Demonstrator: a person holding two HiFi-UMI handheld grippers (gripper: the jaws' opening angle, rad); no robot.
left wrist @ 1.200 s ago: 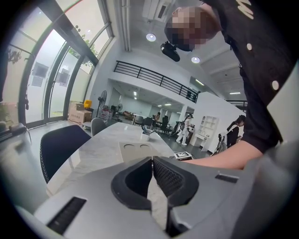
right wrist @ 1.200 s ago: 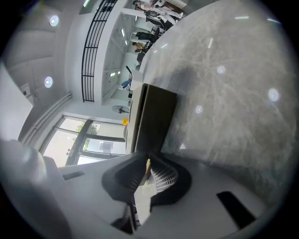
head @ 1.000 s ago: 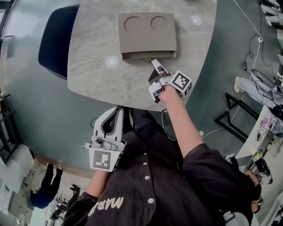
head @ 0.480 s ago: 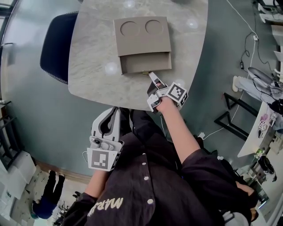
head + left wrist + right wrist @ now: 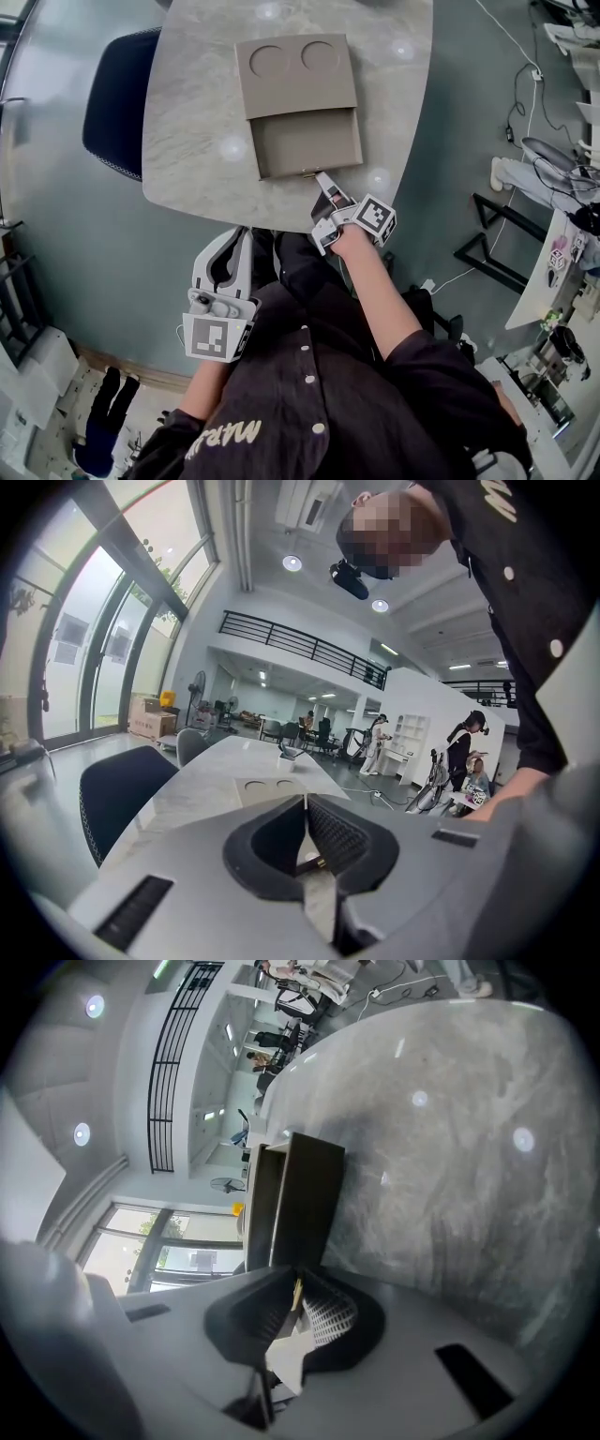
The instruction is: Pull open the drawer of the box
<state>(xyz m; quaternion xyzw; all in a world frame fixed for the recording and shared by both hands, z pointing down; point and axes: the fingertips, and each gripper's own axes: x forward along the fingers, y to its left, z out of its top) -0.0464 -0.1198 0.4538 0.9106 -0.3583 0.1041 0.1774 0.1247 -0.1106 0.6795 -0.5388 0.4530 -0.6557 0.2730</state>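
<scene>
— Box (image 5: 295, 75) in head view: flat, tan, two round hollows in the lid, on a mottled grey stone table (image 5: 197, 122). And drawer (image 5: 309, 142)?
— Well out of the near side, a shallow bare tray. At its front edge, right gripper (image 5: 323, 178), pinched on a small brass handle (image 5: 307, 175). Low beside a dark shirt (image 5: 319, 412), off the table, left gripper (image 5: 225, 281).
— Left gripper view?
— Ribbed dark pads (image 5: 337, 832) pressed together, nothing held; pale table beyond.
— Right gripper view?
— Meshed white pad (image 5: 328, 1316) and its twin tight on the thin gold handle; drawer front dark and flat against veined stone.
</scene>
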